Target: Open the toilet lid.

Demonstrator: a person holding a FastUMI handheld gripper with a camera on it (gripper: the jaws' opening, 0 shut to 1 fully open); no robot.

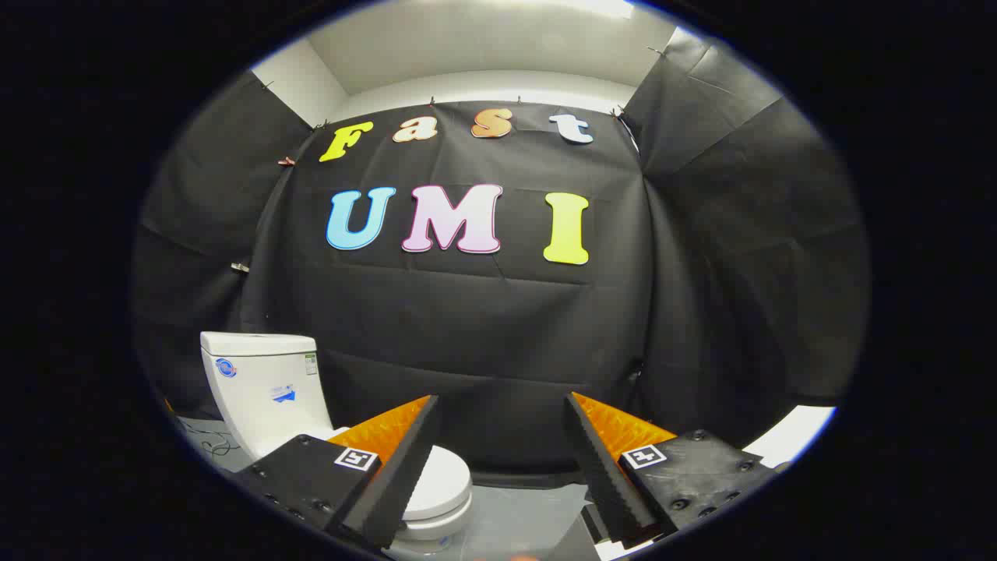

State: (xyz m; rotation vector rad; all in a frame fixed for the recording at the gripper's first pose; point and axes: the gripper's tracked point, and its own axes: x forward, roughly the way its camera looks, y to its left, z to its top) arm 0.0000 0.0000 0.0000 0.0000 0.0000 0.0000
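White ceramic toilet point(269, 393): upright on the grey floor against the black cloth wall, tank topped by a flat cover and bearing small stickers on its face. Glossy white oval toilet lid point(441, 481): closed, lying flat over the bowl, partly hidden behind the gripper's point(502, 467) left finger.

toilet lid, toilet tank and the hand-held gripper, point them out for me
toilet lid point(445, 474), gripper view, on its closed white top, beside one finger.
toilet tank point(261, 389), gripper view, on its front wall below the cover.
hand-held gripper point(502, 452), gripper view, midway between its open fingers, nothing held.
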